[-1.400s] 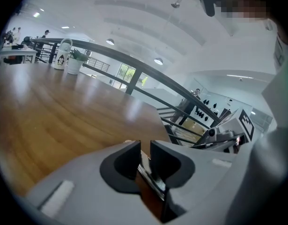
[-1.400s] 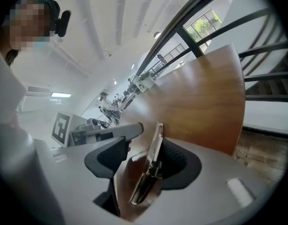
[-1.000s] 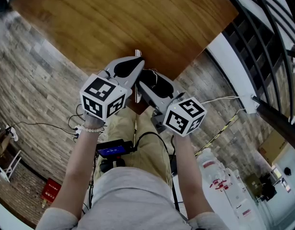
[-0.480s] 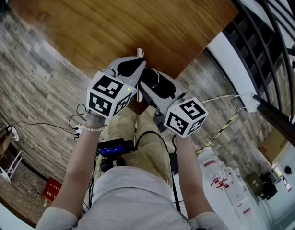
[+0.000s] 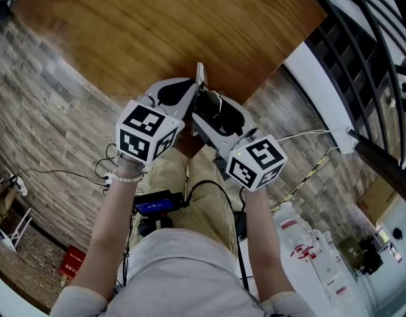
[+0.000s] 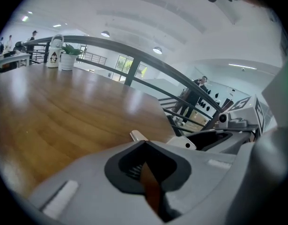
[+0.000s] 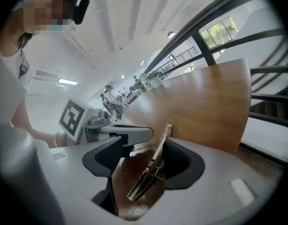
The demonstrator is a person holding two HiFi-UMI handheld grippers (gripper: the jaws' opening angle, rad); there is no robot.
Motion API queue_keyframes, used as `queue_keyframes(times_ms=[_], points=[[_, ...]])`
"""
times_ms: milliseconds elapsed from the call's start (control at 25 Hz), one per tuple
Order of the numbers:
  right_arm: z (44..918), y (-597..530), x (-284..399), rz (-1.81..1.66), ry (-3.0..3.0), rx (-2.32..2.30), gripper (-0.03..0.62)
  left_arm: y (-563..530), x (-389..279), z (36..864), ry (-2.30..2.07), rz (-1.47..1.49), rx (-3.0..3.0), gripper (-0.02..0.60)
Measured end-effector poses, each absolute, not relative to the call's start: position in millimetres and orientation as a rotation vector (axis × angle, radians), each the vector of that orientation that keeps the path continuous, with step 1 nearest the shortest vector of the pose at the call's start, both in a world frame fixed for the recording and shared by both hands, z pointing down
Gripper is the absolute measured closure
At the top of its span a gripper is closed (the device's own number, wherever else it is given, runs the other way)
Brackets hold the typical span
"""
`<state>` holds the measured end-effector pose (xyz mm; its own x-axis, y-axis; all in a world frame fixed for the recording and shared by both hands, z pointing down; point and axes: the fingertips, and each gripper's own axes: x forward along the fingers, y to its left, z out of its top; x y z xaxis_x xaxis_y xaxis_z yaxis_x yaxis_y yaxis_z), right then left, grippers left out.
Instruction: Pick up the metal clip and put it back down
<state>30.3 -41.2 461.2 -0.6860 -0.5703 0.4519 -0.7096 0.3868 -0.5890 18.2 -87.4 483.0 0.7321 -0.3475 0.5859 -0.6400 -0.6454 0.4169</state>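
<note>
While left gripper (image 6: 144,144) stays closed, right gripper's (image 7: 144,146) jaws spread wider around metal clip (image 7: 153,164).

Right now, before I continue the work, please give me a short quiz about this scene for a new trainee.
1. True or false: the metal clip lies flat on the table, far from both grippers.
2. Fill in: the clip stands between the fingers of the ____ gripper.
3. The fingertips of the left gripper are: A) together, B) wide apart, C) out of view.
Key: 1 false. 2 right: the fingers of the right gripper have just been opening, and the clip leans against one of them. 3 A.
</note>
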Motion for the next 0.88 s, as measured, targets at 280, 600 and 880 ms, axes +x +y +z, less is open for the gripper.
queue_keyframes(times_ms=[280,600,880], points=[[463.1,-38.8,29.9,1.005,-2.413,1.102,0.293,-89.7,13.4,471.1,-0.772,0.566,2.308,0.581],[460.6,-37.9,27.6,0.829,-2.379,1.058,0.279,-92.1,11.3,461.5,-0.783,0.54,2.321,0.581],[460.7,-39.8,36.2,0.69,-2.326,1.05,0.27,-92.9,9.9,454.9,-0.79,0.528,2.329,0.581]])
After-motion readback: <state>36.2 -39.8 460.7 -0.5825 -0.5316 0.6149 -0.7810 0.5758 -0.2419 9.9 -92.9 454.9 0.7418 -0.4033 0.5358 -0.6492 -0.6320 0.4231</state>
